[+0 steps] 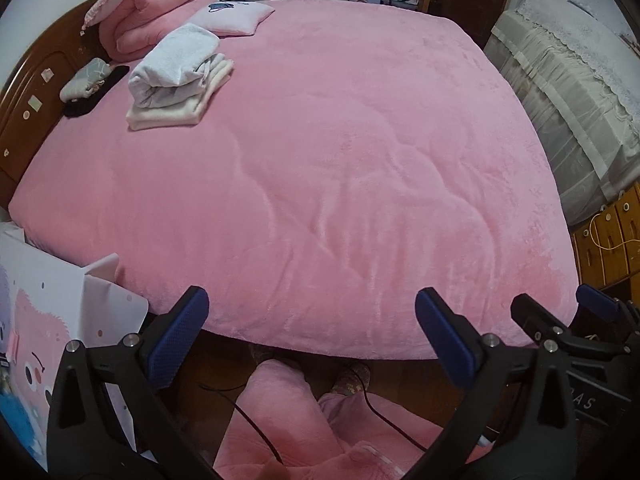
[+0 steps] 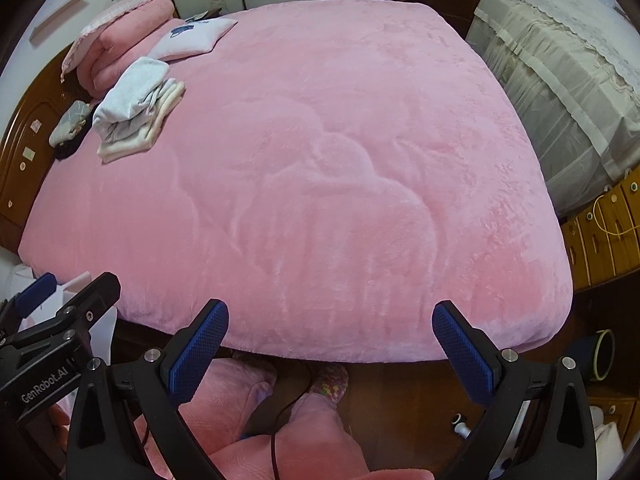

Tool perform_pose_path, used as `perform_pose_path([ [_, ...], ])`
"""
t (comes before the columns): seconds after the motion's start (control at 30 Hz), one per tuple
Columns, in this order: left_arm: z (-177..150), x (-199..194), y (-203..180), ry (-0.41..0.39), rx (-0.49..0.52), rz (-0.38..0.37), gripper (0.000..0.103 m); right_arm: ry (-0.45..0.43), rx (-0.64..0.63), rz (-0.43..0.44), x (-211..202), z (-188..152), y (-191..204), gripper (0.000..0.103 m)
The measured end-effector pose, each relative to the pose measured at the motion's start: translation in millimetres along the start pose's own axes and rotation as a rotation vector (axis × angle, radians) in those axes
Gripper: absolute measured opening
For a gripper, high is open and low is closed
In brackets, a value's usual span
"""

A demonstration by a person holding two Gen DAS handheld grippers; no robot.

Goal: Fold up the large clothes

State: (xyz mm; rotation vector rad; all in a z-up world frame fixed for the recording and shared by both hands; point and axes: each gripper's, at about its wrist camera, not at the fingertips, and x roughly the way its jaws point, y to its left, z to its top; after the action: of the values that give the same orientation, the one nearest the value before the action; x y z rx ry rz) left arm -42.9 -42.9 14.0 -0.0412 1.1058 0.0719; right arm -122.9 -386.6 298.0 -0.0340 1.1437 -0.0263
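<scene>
A stack of folded white and grey clothes [image 1: 176, 76] [image 2: 132, 108] lies at the far left of the bed, near the headboard. A pink plush cover [image 1: 340, 168] [image 2: 328, 168] spreads flat over the whole bed. My left gripper [image 1: 312, 312] hangs over the near edge of the bed, jaws wide open, nothing between them. My right gripper [image 2: 330, 316] hovers beside it at the same edge, also open and empty. Each gripper shows in the other's view: the right gripper [image 1: 560, 304] at the right edge, the left gripper [image 2: 64, 292] at the left edge.
A folded pink quilt [image 1: 152, 8] and a small pillow [image 1: 236, 18] sit by the wooden headboard [image 1: 36, 92]. Small grey and black items [image 1: 86, 84] lie nearby. Cloth-covered furniture [image 1: 568, 92] and wooden drawers [image 1: 612, 236] stand right. A cartoon box [image 1: 48, 340] stands left. The person's pink-trousered legs [image 1: 280, 412] are below.
</scene>
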Motion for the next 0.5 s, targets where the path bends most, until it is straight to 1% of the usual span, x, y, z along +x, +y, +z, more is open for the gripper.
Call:
perform_pose_path([
  [0.17, 4.8, 0.3, -3.9, -0.011, 0.014, 0.002, 0.102, -0.017, -0.004, -0.02, -4.3, 2.9, 0.2, 0.103],
  [0.3, 8.0, 1.8, -4.5, -0.011, 0.016, 0.004, 0.102, -0.04, -0.011, -0.034, -9.1, 5.7, 0.8, 0.103],
  [0.5, 13.7, 4.8, -3.9, -0.004, 0.027, 0.002, 0.102, -0.049, -0.014, -0.042, -10.5, 8.0, 5.9, 0.103],
])
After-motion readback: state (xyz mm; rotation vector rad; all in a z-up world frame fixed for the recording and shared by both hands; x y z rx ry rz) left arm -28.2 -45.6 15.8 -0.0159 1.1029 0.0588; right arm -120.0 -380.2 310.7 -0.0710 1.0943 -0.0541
